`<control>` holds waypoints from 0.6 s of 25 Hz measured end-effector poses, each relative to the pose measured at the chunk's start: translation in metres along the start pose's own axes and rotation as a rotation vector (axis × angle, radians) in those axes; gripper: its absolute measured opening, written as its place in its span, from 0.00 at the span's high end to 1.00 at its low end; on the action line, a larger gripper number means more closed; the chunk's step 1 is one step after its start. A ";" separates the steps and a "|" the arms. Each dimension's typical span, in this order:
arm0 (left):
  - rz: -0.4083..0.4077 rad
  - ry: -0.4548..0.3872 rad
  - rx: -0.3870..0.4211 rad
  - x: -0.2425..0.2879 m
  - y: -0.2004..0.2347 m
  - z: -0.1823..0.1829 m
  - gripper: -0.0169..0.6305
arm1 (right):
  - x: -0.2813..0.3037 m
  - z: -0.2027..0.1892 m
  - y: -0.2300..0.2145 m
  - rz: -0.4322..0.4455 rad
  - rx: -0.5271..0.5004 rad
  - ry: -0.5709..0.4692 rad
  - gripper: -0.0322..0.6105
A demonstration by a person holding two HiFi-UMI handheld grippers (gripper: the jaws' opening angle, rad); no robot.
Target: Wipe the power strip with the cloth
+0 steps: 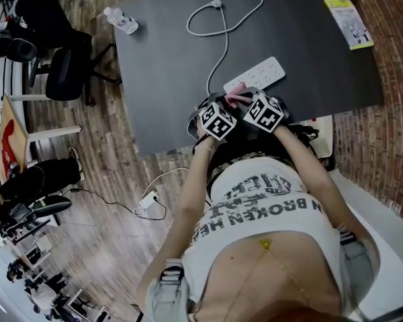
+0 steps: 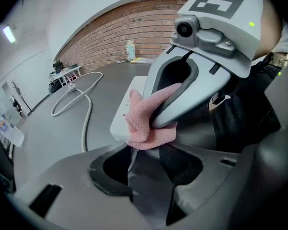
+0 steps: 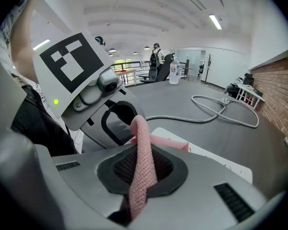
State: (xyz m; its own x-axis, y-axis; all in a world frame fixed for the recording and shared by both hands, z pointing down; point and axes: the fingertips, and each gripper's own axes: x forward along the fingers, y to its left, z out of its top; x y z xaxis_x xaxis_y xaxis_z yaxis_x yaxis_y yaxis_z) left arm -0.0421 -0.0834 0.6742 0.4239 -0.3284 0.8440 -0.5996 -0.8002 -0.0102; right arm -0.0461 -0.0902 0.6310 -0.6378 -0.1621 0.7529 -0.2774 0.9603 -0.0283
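Note:
A white power strip [image 1: 258, 72] lies on the dark table [image 1: 168, 79], and its cable [image 1: 223, 19] loops toward the far edge. My left gripper [image 1: 222, 104] sits at the strip's near end. In the left gripper view the strip's [image 2: 121, 116] end runs in between my left gripper's [image 2: 146, 169] jaws, which grip it. My right gripper [image 1: 246, 100] is shut on a pink cloth [image 1: 236, 98]. The cloth [image 2: 145, 121] is pressed onto the strip's near end. In the right gripper view the cloth [image 3: 141, 147] stands folded between my right gripper's [image 3: 141, 176] jaws, with the strip [image 3: 216, 159] beyond.
A water bottle [image 1: 121, 21] lies at the table's far left corner and a yellow-edged booklet [image 1: 349, 22] at the far right. Office chairs [image 1: 60, 66] stand left of the table. A brick wall [image 1: 389, 79] runs along the right. Another power strip [image 1: 150, 200] lies on the floor.

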 end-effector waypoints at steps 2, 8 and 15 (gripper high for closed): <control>0.000 0.001 0.000 0.000 0.000 0.001 0.69 | -0.002 0.000 -0.001 -0.001 0.012 -0.004 0.92; 0.001 -0.001 0.000 -0.001 0.001 0.001 0.69 | -0.007 -0.003 -0.010 -0.024 0.019 0.010 0.92; -0.007 0.001 0.000 0.000 0.000 0.000 0.69 | -0.012 -0.014 -0.023 -0.038 0.051 0.042 0.92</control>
State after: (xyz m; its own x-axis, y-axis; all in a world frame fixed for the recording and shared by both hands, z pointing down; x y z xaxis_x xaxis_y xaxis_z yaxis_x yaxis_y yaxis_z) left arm -0.0422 -0.0833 0.6746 0.4273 -0.3227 0.8445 -0.5967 -0.8024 -0.0047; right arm -0.0224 -0.1071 0.6315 -0.5956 -0.1874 0.7811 -0.3380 0.9406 -0.0320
